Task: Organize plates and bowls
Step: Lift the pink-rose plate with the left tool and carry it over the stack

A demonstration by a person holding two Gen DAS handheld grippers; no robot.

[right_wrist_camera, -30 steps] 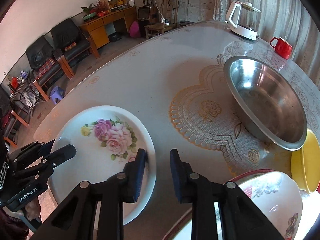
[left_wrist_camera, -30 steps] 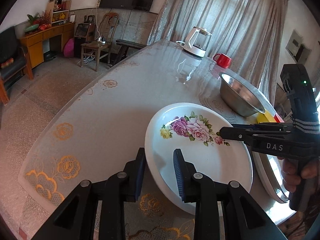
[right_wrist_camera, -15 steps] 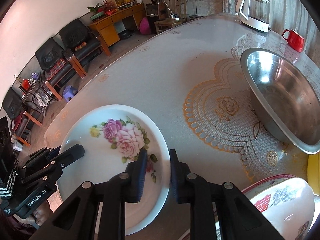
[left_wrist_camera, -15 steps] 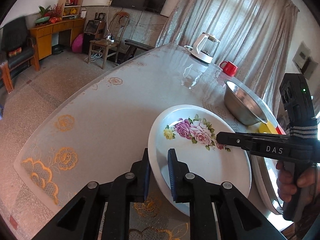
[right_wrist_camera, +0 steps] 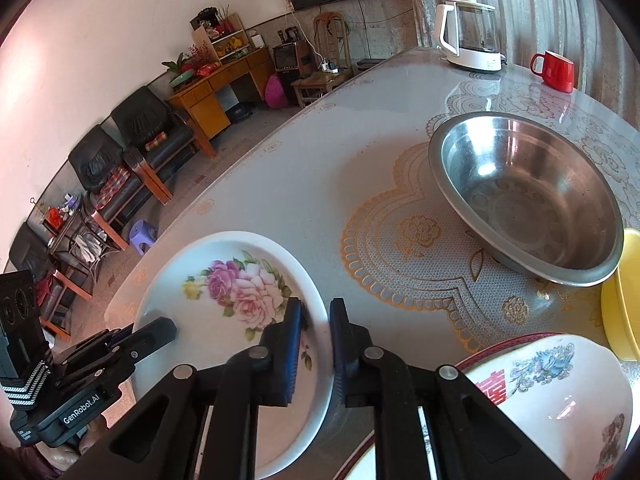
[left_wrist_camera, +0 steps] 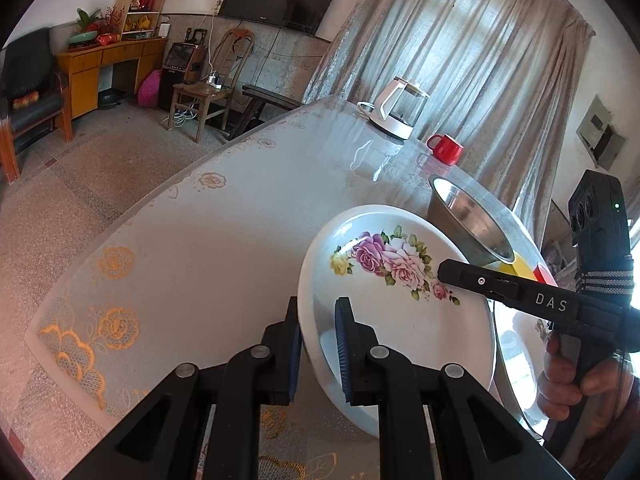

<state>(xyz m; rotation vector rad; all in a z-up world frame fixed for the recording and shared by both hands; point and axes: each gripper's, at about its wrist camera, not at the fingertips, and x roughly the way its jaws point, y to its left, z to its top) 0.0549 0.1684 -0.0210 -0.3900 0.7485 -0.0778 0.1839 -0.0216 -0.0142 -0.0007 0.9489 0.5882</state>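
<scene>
A white plate with pink and purple roses point(left_wrist_camera: 400, 320) is held between both grippers over the table's near edge, tilted. My left gripper point(left_wrist_camera: 318, 344) is shut on its near-left rim, one blue pad on each side. My right gripper point(right_wrist_camera: 316, 340) grips the opposite rim of the plate point(right_wrist_camera: 192, 320); its jaws are closing with the rim pressed between the pads. The right gripper point(left_wrist_camera: 444, 272) shows from the side in the left wrist view, a hand on its handle. The left gripper point(right_wrist_camera: 168, 326) shows at lower left in the right wrist view.
A steel bowl point(right_wrist_camera: 528, 200) sits on the lace-patterned table point(right_wrist_camera: 320, 152), with a yellow bowl point(right_wrist_camera: 624, 292) to its right. A white bowl with red and blue print point(right_wrist_camera: 560, 392) sits near the right gripper. A kettle point(right_wrist_camera: 472, 40) and red mug point(right_wrist_camera: 554, 70) stand at the far end.
Both grippers have closed from slightly open onto the plate's opposite rims. The plate has tipped up off the table and both views have rolled a little.
</scene>
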